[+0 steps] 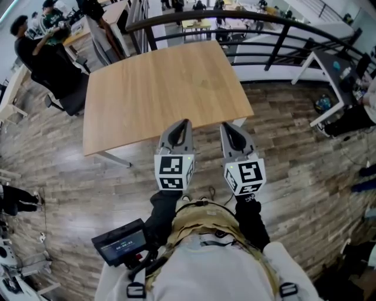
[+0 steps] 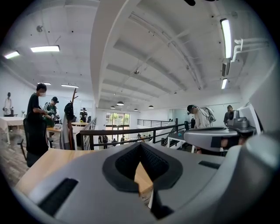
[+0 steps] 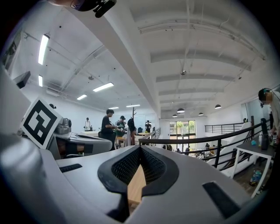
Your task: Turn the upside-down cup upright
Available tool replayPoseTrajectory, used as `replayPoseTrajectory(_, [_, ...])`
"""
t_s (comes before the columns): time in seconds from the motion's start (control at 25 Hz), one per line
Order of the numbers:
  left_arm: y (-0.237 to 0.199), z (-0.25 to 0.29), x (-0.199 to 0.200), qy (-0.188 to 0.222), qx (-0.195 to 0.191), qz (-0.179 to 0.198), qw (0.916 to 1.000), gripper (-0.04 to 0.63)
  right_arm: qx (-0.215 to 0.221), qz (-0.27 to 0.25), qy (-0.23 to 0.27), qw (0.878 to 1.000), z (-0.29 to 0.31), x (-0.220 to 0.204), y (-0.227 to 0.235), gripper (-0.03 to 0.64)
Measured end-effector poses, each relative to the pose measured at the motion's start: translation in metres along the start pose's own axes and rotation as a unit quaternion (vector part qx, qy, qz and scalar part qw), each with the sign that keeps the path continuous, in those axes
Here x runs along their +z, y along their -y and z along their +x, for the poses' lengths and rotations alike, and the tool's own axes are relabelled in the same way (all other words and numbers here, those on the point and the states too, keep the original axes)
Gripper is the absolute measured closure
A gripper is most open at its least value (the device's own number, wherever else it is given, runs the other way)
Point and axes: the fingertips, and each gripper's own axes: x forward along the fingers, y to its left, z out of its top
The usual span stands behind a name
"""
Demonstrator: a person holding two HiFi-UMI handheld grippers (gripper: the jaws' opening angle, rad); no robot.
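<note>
No cup shows in any view. The wooden table point(image 1: 158, 88) lies bare ahead of me. My left gripper point(image 1: 185, 123) and right gripper point(image 1: 225, 126) hover side by side over the table's near edge, held roughly level. Both are shut with nothing between the jaws. In the left gripper view the left gripper point(image 2: 140, 145) has its jaws meeting at the tips, with a sliver of the table point(image 2: 142, 177) behind them. The right gripper view shows the right gripper point(image 3: 140, 148) the same way, its pads point(image 3: 124, 168) touching at the front, and the left gripper's marker cube point(image 3: 40, 122) beside it.
A black railing point(image 1: 247, 17) runs behind the table. An office chair point(image 1: 64, 88) stands at the table's left, with people beyond it. A white desk point(image 1: 329, 76) sits at the right. Wood floor surrounds the table. A small screen device point(image 1: 120, 241) hangs at my chest.
</note>
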Motion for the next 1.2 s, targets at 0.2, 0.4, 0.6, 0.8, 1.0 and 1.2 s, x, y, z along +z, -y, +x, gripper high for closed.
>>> replayPoseTrajectory(0.2, [0.010, 0.009, -0.007, -0.004, 0.005, 0.005, 1.0000, 0.595, 0.018, -0.006, -0.004, 1.000, 0.000, -0.010, 0.007, 0.595])
replayPoseTrajectory(0.4, [0.015, 0.014, -0.020, -0.017, 0.020, 0.001, 0.9997, 0.595, 0.024, 0.001, -0.014, 1.000, -0.005, -0.023, 0.016, 0.595])
replayPoseTrajectory(0.6, [0.010, 0.026, -0.027, -0.021, 0.024, 0.000, 0.9995, 0.595, 0.021, 0.007, -0.025, 0.999, 0.008, -0.035, 0.023, 0.595])
replayPoseTrajectory(0.8, [-0.013, 0.048, -0.040, -0.036, 0.029, -0.011, 0.9989, 0.595, 0.031, 0.002, -0.039, 0.999, 0.038, -0.047, 0.018, 0.595])
replayPoseTrajectory(1.0, [-0.042, 0.093, -0.045, -0.037, 0.023, -0.024, 0.9988, 0.595, 0.017, -0.002, -0.056, 0.998, 0.081, -0.060, 0.035, 0.595])
replayPoseTrajectory(1.2, [-0.076, 0.150, -0.037, -0.040, 0.021, -0.035, 0.9984, 0.595, 0.011, -0.010, -0.062, 0.998, 0.146, -0.055, 0.061, 0.595])
